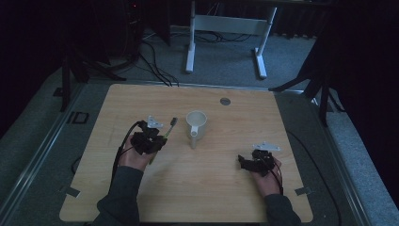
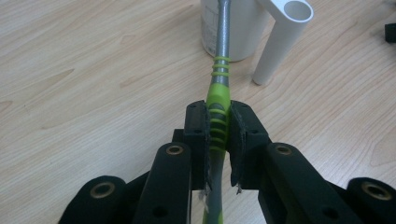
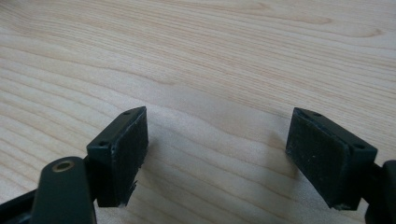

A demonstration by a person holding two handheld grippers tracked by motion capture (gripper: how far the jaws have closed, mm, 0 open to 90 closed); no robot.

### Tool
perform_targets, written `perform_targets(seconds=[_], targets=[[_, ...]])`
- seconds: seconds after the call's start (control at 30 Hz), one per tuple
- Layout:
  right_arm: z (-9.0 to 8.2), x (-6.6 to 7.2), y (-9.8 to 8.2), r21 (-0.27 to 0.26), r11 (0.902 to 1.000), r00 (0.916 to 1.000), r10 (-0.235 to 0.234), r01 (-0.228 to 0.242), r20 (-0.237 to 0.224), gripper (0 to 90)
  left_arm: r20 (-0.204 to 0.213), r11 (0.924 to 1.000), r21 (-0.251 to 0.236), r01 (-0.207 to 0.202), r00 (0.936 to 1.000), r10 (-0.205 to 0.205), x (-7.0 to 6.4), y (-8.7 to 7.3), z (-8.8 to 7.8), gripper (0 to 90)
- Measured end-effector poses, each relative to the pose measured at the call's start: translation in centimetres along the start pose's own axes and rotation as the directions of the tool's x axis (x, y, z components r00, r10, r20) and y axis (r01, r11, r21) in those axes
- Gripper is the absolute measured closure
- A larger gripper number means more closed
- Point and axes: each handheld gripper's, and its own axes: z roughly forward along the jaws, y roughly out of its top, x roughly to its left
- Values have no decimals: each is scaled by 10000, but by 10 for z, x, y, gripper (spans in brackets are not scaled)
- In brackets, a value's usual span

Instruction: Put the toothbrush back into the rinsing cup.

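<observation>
Left hand-held gripper [image 2: 218,135] clamped on toothbrush [image 2: 219,93] at green grip, brush just left of white cup [image 1: 196,123], head aimed toward it. Pickup done; placing in cup likely left. Right hand-held gripper [image 3: 217,154] wide, empty, over worktop [image 1: 211,188] right of cup.

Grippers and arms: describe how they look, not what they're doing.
Both the left gripper and the right gripper are black, each topped by a grey three-cornered plate and trailing a black cable. Their jaws carry flat black pads on arms with brass-coloured pivots. The person wears dark grey sleeves.
</observation>
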Motion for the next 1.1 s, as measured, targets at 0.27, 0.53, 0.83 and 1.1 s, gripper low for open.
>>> perform_targets(seconds=[0.27,0.53,0.83,1.1], targets=[[0,0,0,2,10000,10000,-2,2,-4,205,26,9996,-260,52,10000,-51,-1,1,-2,788],[0,0,0,3,10000,10000,0,0,-6,205,80,9991,-422,71,9999,-68,-1,1,-2,789],[0,0,0,7,10000,10000,12,-12,-4,205,167,9971,-753,110,9998,-98,-2,3,-3,788],[0,0,0,8,10000,10000,21,-21,-4,205,154,9943,-1066,19,9999,-3,-3,3,-4,789]])
